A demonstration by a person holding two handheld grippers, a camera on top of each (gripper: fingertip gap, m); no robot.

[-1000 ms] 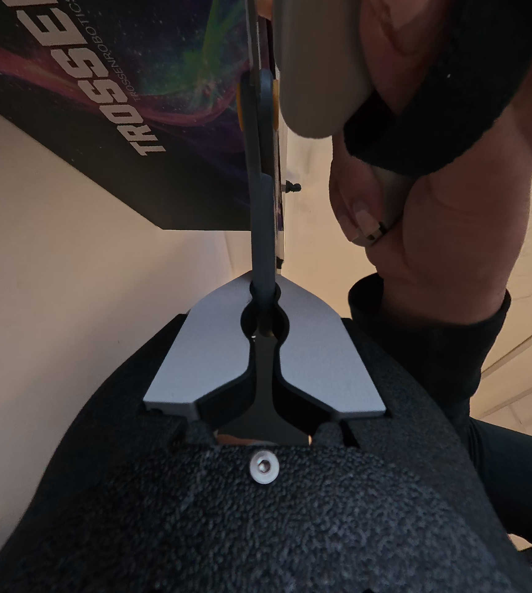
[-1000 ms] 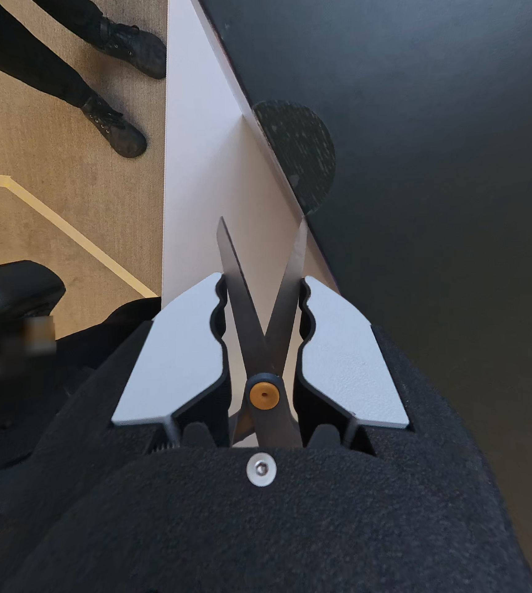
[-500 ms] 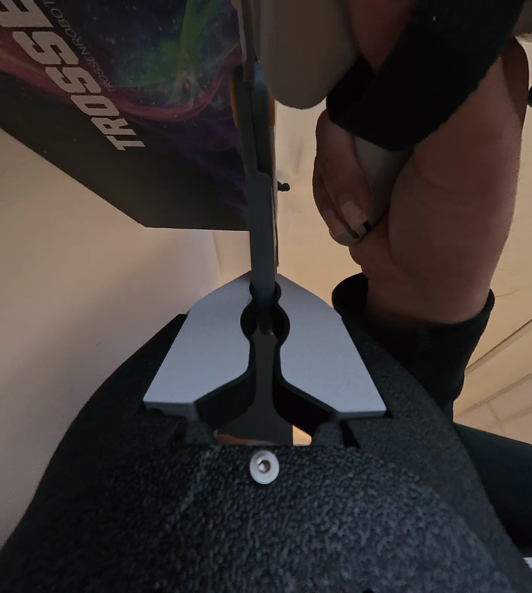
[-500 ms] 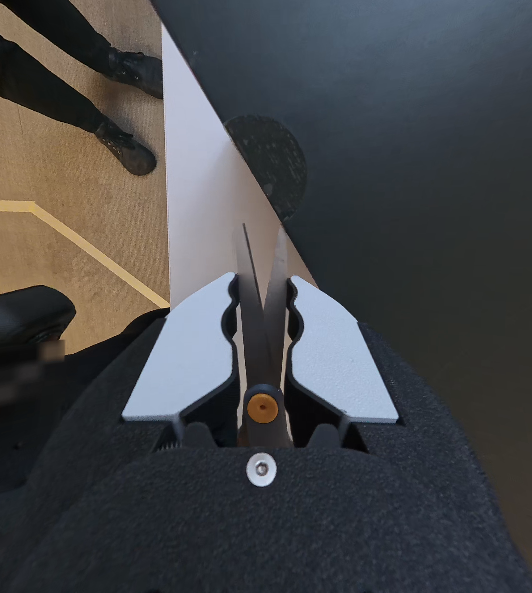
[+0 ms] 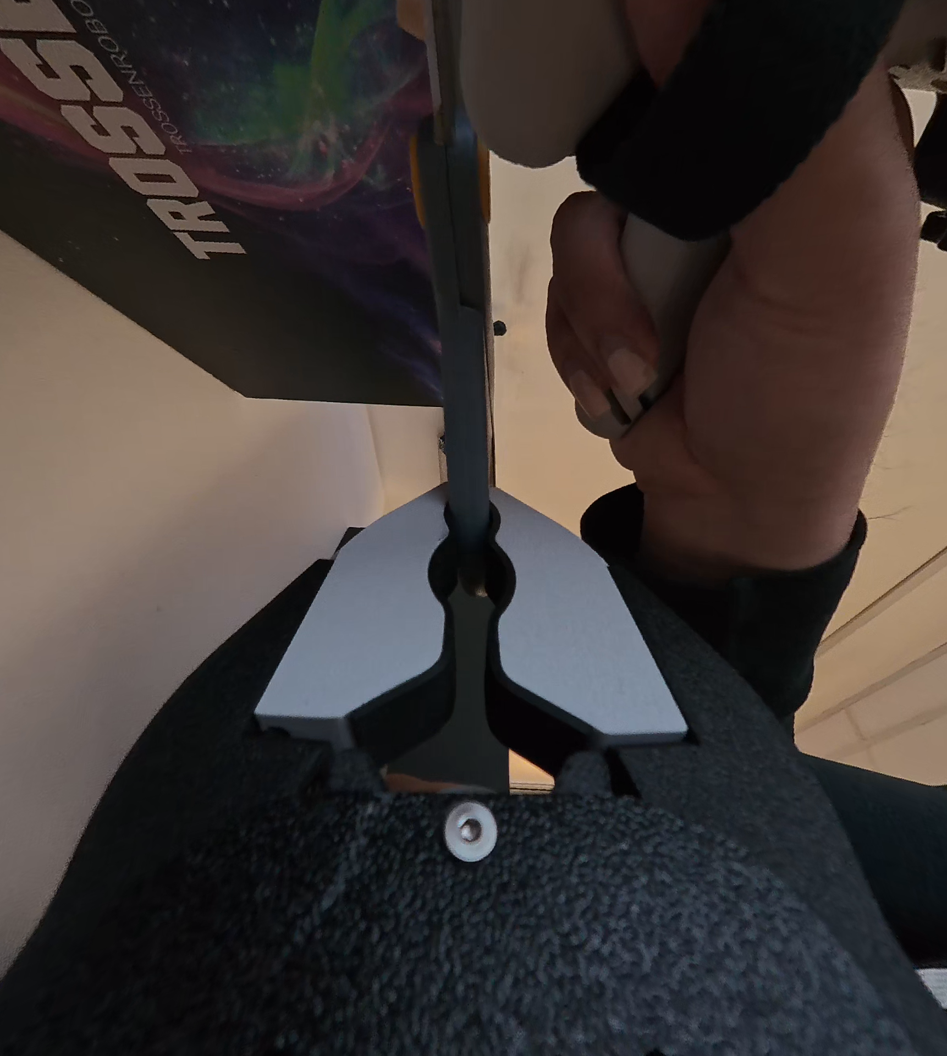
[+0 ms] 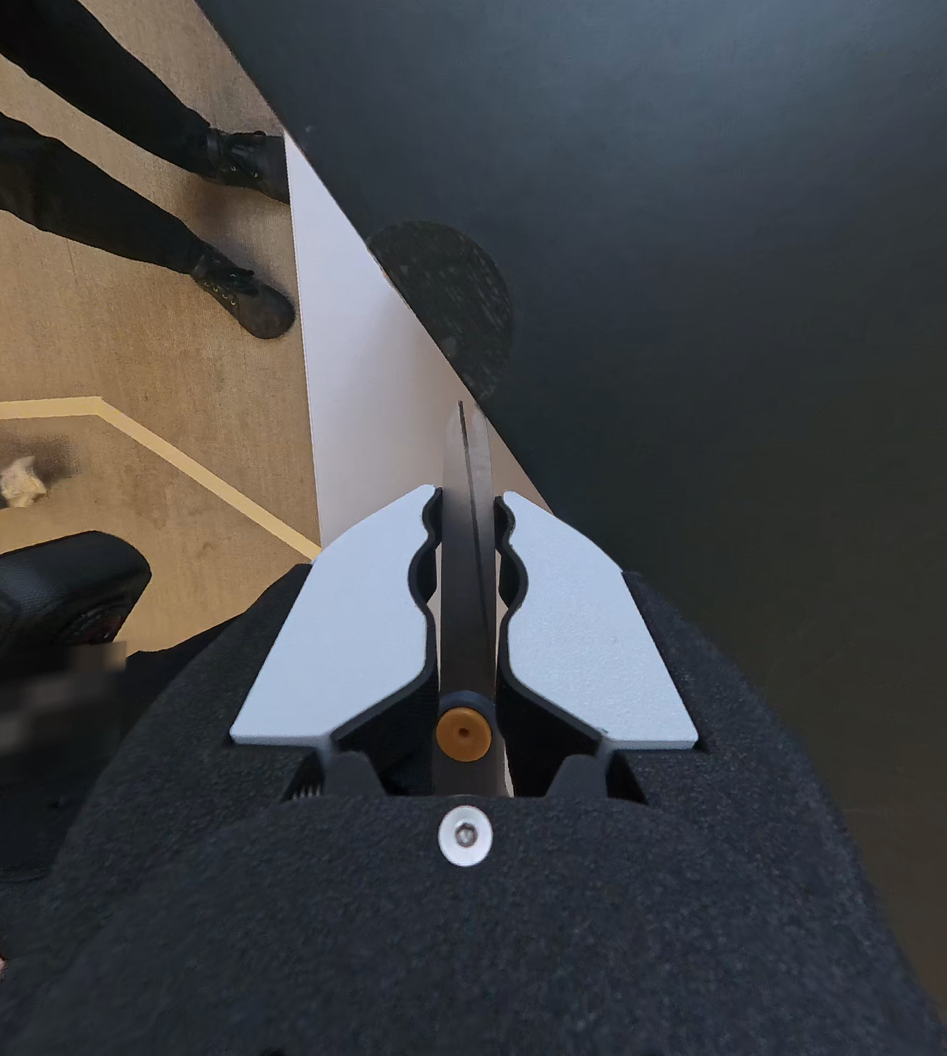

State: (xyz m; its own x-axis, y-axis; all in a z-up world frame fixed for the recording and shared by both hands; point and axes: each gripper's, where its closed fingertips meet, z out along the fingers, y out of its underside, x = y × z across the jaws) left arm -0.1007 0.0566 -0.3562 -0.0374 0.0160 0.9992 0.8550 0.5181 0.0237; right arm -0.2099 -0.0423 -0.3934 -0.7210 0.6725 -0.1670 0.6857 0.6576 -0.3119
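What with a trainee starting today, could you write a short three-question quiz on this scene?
1. Short answer: what does the right hand-held gripper grip?
2. True or false: the blades are spread wide apart.
3. The left hand-held gripper is: A) open, B) shut on the printed sheet, C) shut on a cup.

Key: 1. The scissors. 2. False, the blades are closed together. 3. B.
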